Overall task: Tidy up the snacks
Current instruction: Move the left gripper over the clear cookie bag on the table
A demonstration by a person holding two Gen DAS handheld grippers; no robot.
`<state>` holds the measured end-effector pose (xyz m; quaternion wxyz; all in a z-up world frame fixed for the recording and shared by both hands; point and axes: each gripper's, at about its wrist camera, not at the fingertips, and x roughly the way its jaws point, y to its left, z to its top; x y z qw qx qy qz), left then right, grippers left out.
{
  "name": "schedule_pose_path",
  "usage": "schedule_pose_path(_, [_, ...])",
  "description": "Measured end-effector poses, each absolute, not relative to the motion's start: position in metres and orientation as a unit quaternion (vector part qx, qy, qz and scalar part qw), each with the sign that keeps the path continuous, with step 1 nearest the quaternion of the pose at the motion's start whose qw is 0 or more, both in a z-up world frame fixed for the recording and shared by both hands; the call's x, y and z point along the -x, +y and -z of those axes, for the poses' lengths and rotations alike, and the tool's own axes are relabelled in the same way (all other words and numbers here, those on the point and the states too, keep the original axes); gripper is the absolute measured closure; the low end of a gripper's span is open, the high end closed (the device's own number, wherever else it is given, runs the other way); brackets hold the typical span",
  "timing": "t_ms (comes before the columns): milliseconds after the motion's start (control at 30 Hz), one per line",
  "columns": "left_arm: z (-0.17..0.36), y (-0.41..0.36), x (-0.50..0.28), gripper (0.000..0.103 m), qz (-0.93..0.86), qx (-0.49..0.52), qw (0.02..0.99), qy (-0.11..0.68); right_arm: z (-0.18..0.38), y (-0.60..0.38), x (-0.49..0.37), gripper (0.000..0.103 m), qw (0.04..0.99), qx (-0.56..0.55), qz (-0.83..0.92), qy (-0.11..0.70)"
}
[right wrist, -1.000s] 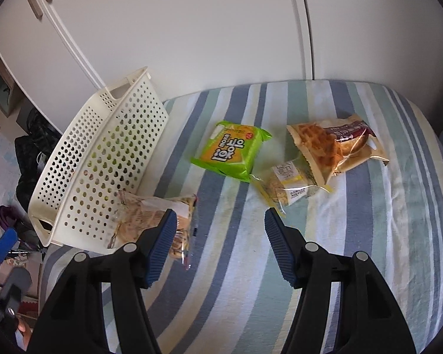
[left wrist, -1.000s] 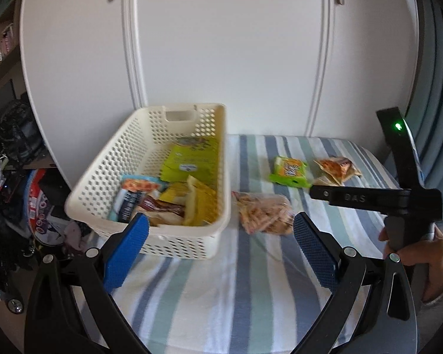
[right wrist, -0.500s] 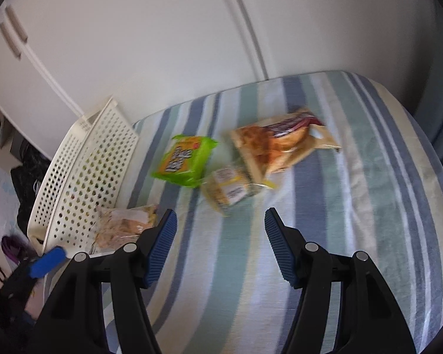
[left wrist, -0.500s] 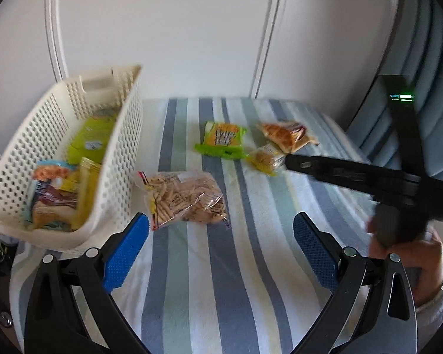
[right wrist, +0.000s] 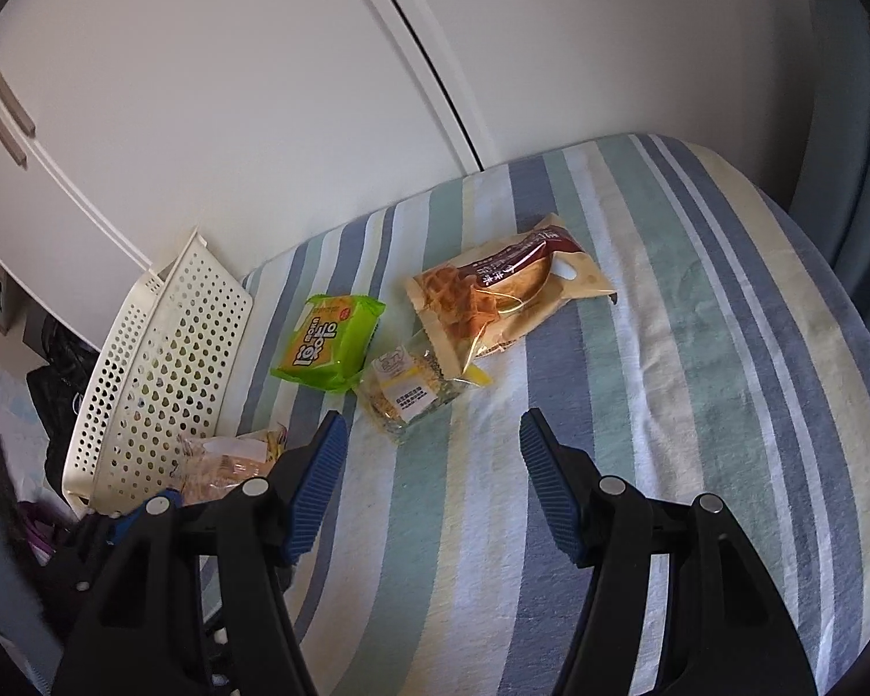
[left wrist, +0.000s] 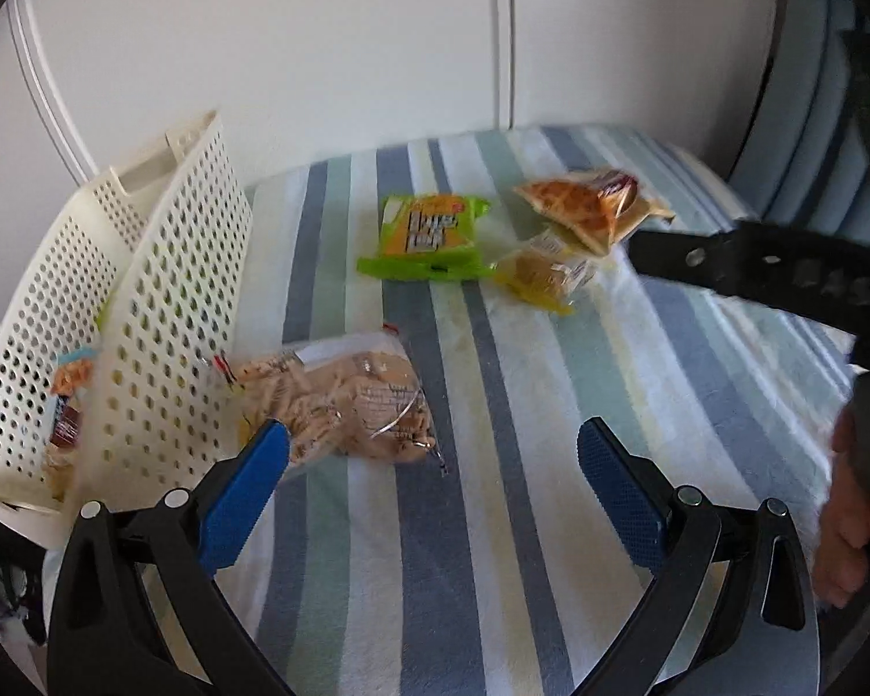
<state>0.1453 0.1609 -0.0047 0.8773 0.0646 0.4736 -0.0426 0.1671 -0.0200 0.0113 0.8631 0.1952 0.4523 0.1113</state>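
A cream perforated basket (left wrist: 162,313) (right wrist: 162,371) stands at the left of the striped bed and holds several snack packs. Beside it lies a clear bag of biscuit sticks (left wrist: 342,394) (right wrist: 226,464). Farther off lie a green snack pack (left wrist: 429,232) (right wrist: 330,342), a small clear-wrapped cake (left wrist: 542,272) (right wrist: 412,388) and a tan waffle pack (left wrist: 591,209) (right wrist: 504,296). My left gripper (left wrist: 432,458) is open, its left pad at the biscuit bag's near corner. My right gripper (right wrist: 432,441) is open, just short of the small cake. Nothing sits between either pair of pads.
White wardrobe doors (right wrist: 232,87) rise behind the bed. The striped cover (left wrist: 493,551) (right wrist: 696,377) spreads to the right and front. A blue-grey curtain (left wrist: 812,116) hangs at the right. A hand (left wrist: 852,510) holds the right gripper's handle. Bags and clutter (right wrist: 58,383) lie on the floor left.
My left gripper has swung right from the basket and closed in on the biscuit bag. The right gripper's view has shifted toward the cake and the waffle pack. Both stay open.
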Motion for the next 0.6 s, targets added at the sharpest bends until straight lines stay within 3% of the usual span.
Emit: schedule_pose_path(600, [0.025,0.168,-0.205,0.002,-0.052,-0.076,0.855,0.511,-0.019,-0.015,-0.162,0.041,0.870,-0.205,-0.129,0.429])
